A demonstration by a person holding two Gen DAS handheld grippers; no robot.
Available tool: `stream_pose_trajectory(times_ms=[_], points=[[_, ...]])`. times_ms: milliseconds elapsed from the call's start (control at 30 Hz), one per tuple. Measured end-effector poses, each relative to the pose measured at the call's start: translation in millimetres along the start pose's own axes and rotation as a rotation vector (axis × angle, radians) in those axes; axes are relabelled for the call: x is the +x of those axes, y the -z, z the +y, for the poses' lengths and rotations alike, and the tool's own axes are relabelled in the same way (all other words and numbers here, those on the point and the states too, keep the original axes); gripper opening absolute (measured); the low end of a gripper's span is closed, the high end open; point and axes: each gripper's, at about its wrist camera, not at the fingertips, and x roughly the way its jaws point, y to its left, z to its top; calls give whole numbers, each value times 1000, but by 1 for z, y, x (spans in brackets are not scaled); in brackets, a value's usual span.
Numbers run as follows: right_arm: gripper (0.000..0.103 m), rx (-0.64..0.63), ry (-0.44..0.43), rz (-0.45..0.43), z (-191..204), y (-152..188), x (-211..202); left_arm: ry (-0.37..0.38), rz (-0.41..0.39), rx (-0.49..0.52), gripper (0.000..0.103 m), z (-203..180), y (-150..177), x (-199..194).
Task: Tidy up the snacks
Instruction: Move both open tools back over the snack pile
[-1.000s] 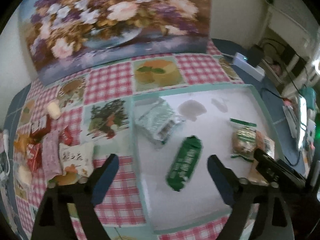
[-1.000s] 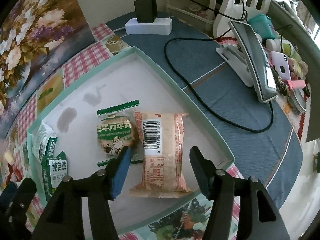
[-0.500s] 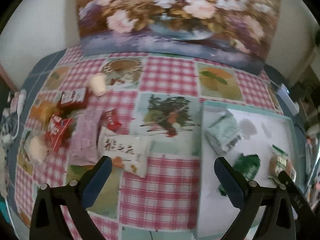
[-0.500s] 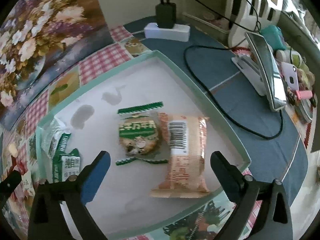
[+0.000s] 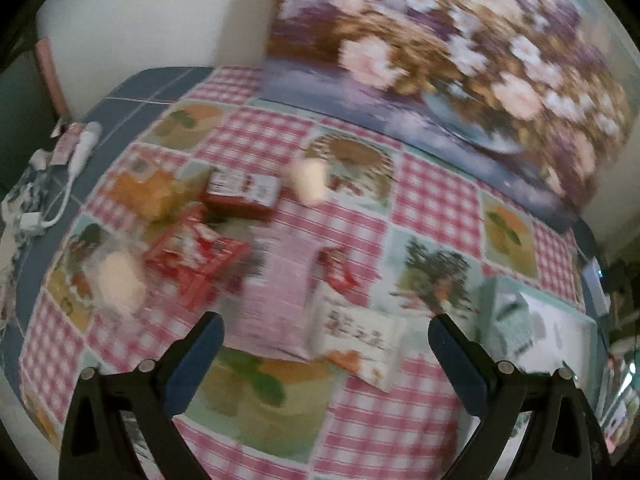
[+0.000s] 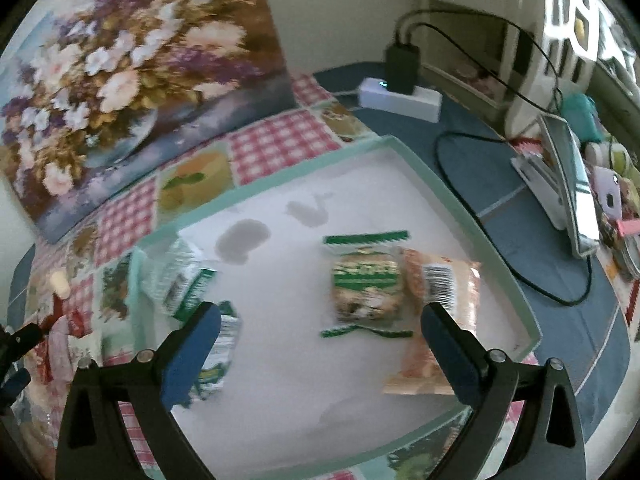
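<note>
- Your left gripper (image 5: 324, 332) is spread wide and holds nothing; it hangs over the checked tablecloth (image 5: 436, 204), above a pink packet (image 5: 280, 300) and a white packet (image 5: 360, 344); red packets (image 5: 192, 264) lie further left, blurred.
- Your right gripper (image 6: 320, 322) is spread wide too, empty, above the mint-rimmed tray (image 6: 460, 208); a green-edged cookie packet (image 6: 366, 284) touches an orange packet (image 6: 436, 320) inside.

Pink-and-white checked tablecloth (image 5: 436, 200), pale pink packet (image 5: 280, 300), mint-rimmed white tray (image 6: 420, 176) (green-striped wrapper (image 6: 366, 284) inside)
</note>
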Motion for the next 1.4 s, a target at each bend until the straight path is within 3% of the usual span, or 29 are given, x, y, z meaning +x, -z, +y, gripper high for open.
stream_pose_trajectory(times_ms=[167,400,767,1067,1400], points=[[100,-49,-6,-49,23,1,-10,-4,-19,-98,103,41,-11,-1],[100,-124,-33,-84,62,5,-20,-92,-56,-195,103,100,-21,-7],[100,-250,-110,1,146,18,-14,-180,-43,-271,103,176,-26,-7],[100,-359,-159,96,226,35,4,-150,26,-236,103,183,-28,10],[100,-375,-116,223,249,58,58,-147,105,-220,103,178,-27,38]])
